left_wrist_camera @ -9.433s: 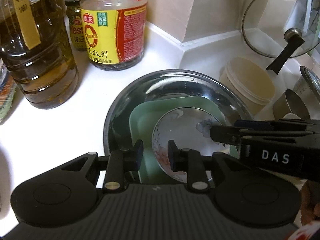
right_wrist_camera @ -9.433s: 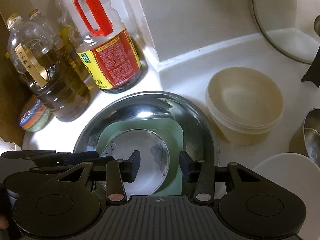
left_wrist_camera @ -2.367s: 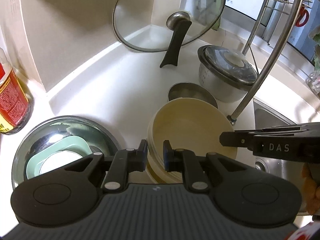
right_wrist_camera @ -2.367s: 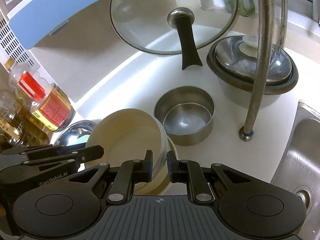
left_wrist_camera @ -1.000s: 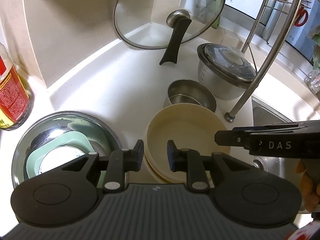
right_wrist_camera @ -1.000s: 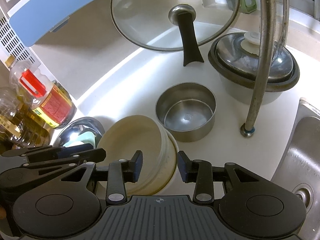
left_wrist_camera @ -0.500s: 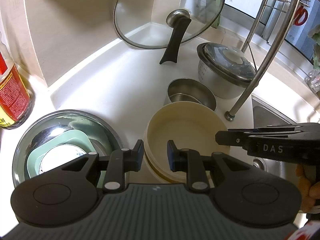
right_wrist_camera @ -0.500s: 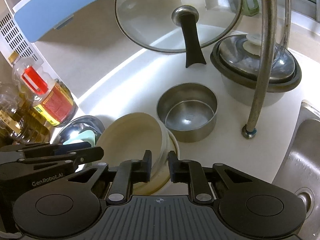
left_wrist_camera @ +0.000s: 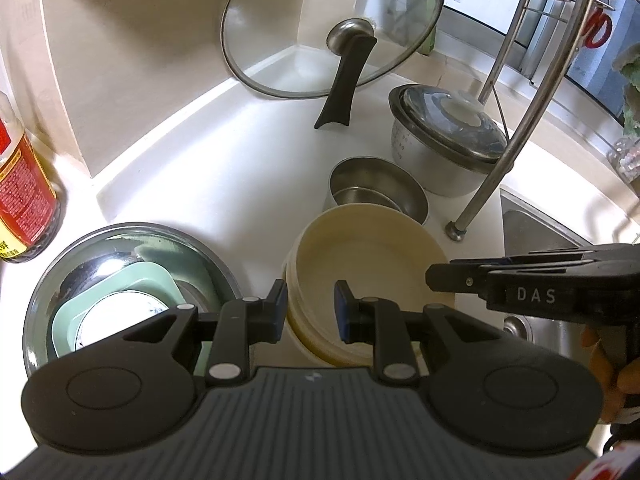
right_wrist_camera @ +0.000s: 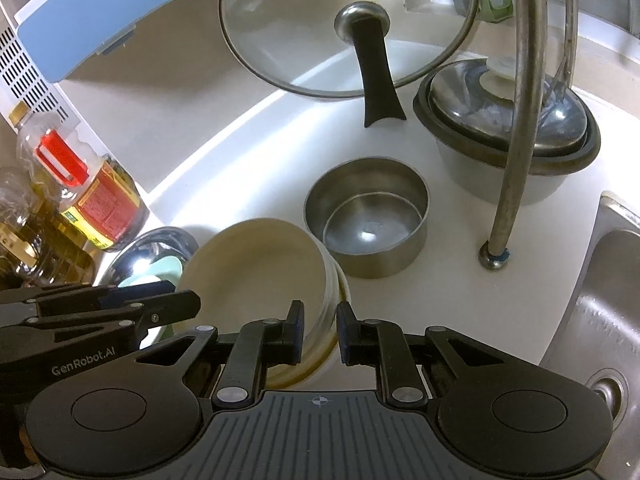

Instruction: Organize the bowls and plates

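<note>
- Straddling the near rim of the cream bowl stack point(left_wrist_camera: 368, 264), the left gripper point(left_wrist_camera: 310, 306) has its fingers parted, one outside the wall and one over the interior; no contact is visible.
- The right gripper point(right_wrist_camera: 319, 330) brackets the stack's right-hand rim in the right wrist view, with the wall between its fingers; a gap shows beside the right finger, and whether the left finger presses the rim cannot be told.
- The cream bowl stack point(right_wrist_camera: 260, 264) sits on the white counter point(left_wrist_camera: 224, 176), tilted in the right wrist view.
- A small steel pot point(right_wrist_camera: 366, 216) stands just behind the stack, touching or nearly so.
- The large steel basin point(left_wrist_camera: 132, 240) lies left of the stack, holding a green square dish point(left_wrist_camera: 120, 288) with a white patterned plate point(left_wrist_camera: 116, 316) in it.
- A glass lid point(left_wrist_camera: 320, 20) leans against the corner wall; a lidded cooker pot point(left_wrist_camera: 444, 144) stands beside the faucet pipe point(left_wrist_camera: 520, 120).
</note>
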A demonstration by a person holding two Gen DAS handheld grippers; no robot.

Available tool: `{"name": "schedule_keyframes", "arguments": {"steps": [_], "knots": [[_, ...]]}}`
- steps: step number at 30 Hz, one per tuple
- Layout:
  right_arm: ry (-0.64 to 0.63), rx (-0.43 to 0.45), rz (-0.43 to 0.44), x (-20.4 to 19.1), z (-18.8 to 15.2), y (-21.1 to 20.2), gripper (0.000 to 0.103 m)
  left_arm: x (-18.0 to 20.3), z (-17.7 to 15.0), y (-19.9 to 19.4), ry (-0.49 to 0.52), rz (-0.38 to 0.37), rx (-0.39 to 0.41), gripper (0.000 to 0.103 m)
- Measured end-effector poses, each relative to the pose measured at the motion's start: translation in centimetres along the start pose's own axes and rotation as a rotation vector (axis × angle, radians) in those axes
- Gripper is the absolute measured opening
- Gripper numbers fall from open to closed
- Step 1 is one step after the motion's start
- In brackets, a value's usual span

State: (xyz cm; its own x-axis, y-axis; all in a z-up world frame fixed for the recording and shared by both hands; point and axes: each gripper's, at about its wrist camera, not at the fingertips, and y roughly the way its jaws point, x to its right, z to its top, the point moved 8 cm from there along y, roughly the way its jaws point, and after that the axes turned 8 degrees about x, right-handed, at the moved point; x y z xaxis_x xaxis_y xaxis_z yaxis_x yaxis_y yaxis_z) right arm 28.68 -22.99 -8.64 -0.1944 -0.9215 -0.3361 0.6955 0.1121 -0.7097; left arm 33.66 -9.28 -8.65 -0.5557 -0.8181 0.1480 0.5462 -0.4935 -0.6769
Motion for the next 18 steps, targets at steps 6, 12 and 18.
{"name": "schedule_keyframes", "arguments": {"steps": [6, 12, 18], "knots": [[-0.005, 0.031, 0.004, -0.3, 0.6, -0.8, 0.042, 0.1, 0.2, -0.3, 0.007, -0.005, 0.007, 0.022], [0.018, 0.077, 0.003, 0.1, 1.7, -1.7, 0.042, 0.0, 1.0, -1.0, 0.031, -0.013, 0.034, 0.022], [0.036, 0.117, -0.018, 1.0, 3.0, -2.1, 0.042, -0.2, 2.2, -0.9, 0.065, -0.022, 0.052, 0.022]]}}
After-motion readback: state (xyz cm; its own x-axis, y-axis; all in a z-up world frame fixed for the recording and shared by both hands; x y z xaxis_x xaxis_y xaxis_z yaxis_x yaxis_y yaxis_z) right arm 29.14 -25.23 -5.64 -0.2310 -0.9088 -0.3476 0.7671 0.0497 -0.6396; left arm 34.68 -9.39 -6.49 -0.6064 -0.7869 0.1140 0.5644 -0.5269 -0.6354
